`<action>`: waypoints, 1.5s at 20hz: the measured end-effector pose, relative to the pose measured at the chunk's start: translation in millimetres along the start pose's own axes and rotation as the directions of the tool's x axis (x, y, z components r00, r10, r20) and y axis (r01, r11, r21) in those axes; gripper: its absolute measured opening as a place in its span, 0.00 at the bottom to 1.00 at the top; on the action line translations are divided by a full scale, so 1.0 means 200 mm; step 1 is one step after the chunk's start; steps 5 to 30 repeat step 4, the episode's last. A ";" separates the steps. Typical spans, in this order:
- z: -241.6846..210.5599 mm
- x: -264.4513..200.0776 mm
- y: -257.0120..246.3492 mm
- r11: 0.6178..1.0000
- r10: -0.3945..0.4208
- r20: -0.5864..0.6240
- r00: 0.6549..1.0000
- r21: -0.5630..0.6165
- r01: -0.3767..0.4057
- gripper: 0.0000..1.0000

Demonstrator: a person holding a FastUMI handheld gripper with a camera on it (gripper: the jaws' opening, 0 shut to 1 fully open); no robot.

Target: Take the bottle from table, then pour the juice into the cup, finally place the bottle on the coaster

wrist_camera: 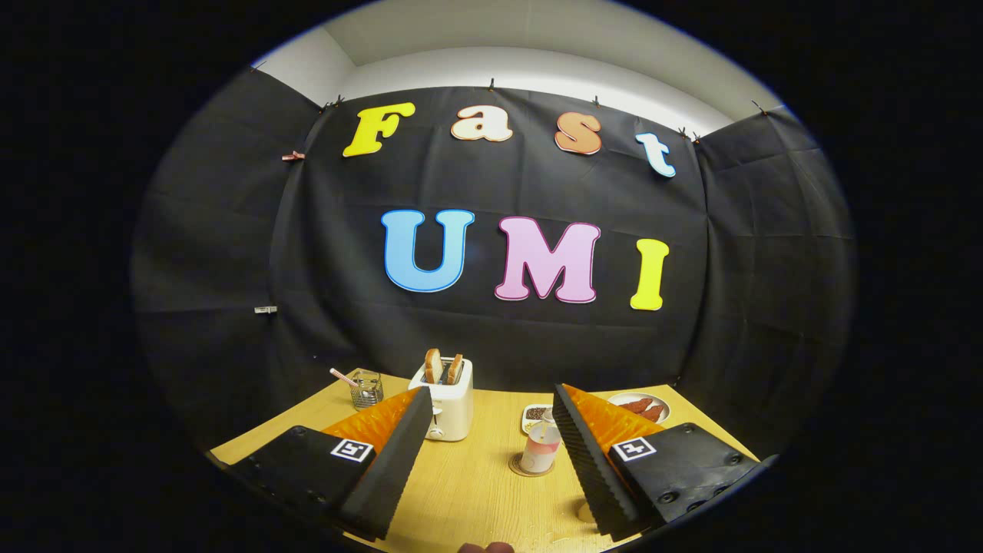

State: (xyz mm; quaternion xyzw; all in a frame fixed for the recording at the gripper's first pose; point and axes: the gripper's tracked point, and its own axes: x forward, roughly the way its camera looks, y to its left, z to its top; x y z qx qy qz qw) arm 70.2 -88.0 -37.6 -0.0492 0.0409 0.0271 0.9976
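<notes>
Gripper view has the gripper (488, 453) spread wide with nothing between its fingers, and just ahead of them, close by the right finger, the bottle (540, 447) with pale pinkish juice stands upright on a round coaster (530, 466) on the wooden table (476, 491). Further back there's a white toaster (445, 399) with two bread slices poking up, a glass cup (367, 389) holding a straw-like stick, a small dish (535, 415) of something dark and a plate (640, 405) of reddish food partly hidden by the right finger. Any label text on the bottle is too small to read, and a small round thing by the right finger's base is cut off, can't tell what it is.
</notes>
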 end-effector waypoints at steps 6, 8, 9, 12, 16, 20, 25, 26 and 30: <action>0.09 -0.06 0.01 0.999 0.022 0.017 1.000 0.023 -0.023 0.97; 0.09 -0.06 0.01 0.999 0.022 0.017 1.000 0.023 -0.023 0.97; 0.09 -0.06 0.01 0.999 0.022 0.017 1.000 0.023 -0.023 0.97; 0.09 -0.06 0.01 0.999 0.022 0.017 1.000 0.023 -0.023 0.97; 0.09 -0.06 0.01 0.999 0.022 0.017 1.000 0.023 -0.023 0.97; 0.09 -0.06 0.01 0.999 0.022 0.017 1.000 0.023 -0.023 0.97; 0.09 -0.06 0.01 0.999 0.022 0.017 1.000 0.023 -0.023 0.97; 0.09 -0.06 0.01 0.999 0.022 0.017 1.000 0.023 -0.023 0.97; 0.09 -0.06 0.01 0.999 0.022 0.017 1.000 0.023 -0.023 0.97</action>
